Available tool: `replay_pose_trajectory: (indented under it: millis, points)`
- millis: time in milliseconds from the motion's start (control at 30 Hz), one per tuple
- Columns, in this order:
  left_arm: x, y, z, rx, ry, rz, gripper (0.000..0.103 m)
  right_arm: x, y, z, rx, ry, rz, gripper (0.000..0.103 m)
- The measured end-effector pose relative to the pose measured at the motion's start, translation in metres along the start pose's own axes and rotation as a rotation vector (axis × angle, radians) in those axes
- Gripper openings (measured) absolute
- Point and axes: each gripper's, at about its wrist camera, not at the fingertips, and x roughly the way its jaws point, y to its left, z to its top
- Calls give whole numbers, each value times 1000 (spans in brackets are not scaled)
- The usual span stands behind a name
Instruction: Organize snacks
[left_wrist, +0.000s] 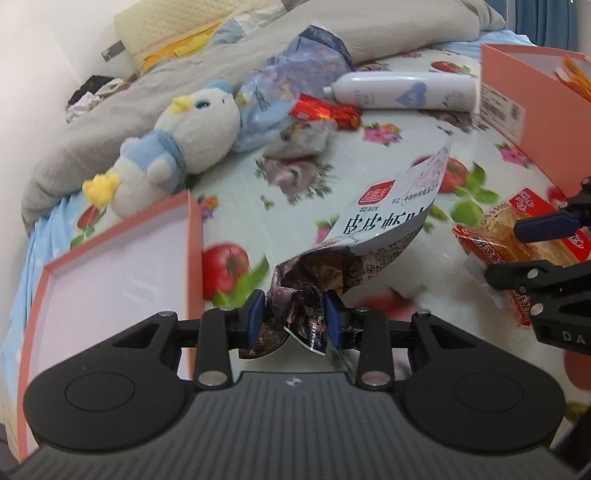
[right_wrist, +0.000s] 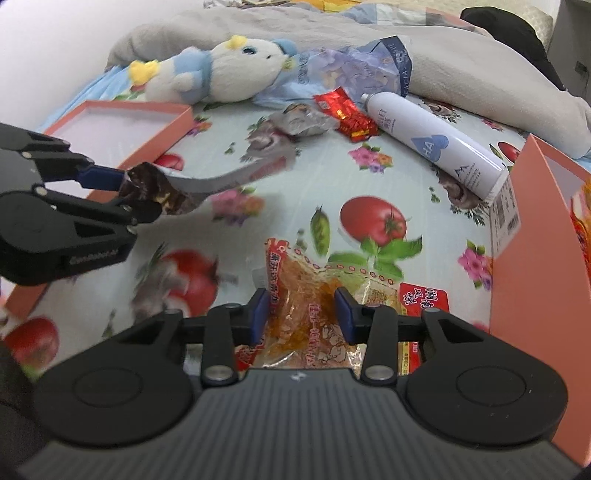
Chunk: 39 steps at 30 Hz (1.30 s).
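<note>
Snacks are mid-carry, I judge: the left gripper (left_wrist: 294, 320) is clamped on a crumpled grey pouch (left_wrist: 373, 229) lifted over the floral sheet (right_wrist: 295, 192), the right gripper (right_wrist: 302, 314) pinched on an orange cracker pack (right_wrist: 314, 295). Next, each needs lowering into a pink box (right_wrist: 524, 258) before the jaws part. Red candy (right_wrist: 345, 110) lies near the bottle (right_wrist: 432, 144), with the lid (left_wrist: 122, 258) to the left.

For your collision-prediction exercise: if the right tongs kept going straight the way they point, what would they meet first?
Most likely the floral printed bedsheet. The right tongs, gripping a clear orange-red snack packet, angle down at bare sheet; the red foil wrapper lies farther on. Depth is uncertain.
</note>
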Motion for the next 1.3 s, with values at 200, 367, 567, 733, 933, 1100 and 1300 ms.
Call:
replay_pose_trajectory:
  millis: [200,367,567,733,933,1100,1300]
  points:
    - [-17,-16,-31,-21,36,-50,42,-15,9,-22,15,41,11,36]
    - [-33,-13,-42,-99,43,-110,50,-24,7,-30,28,28,8,38]
    - [-49,-9,-41,-104,20,-167,67,-30,-6,-33,103,0,55,59]
    - [-62,-13,-37,-16,-12,-227,76,-30,-13,-36,137,-19,54,69]
    - [-60,-13,-35,65,-27,-262,78,-27,-19,-41,145,-27,82,69]
    - [-39,-7,-34,91,13,-271,78,-25,-21,-44,152,-31,92,69]
    - [-14,1,-33,39,54,-292,78,-23,-22,-44,136,-45,139,80]
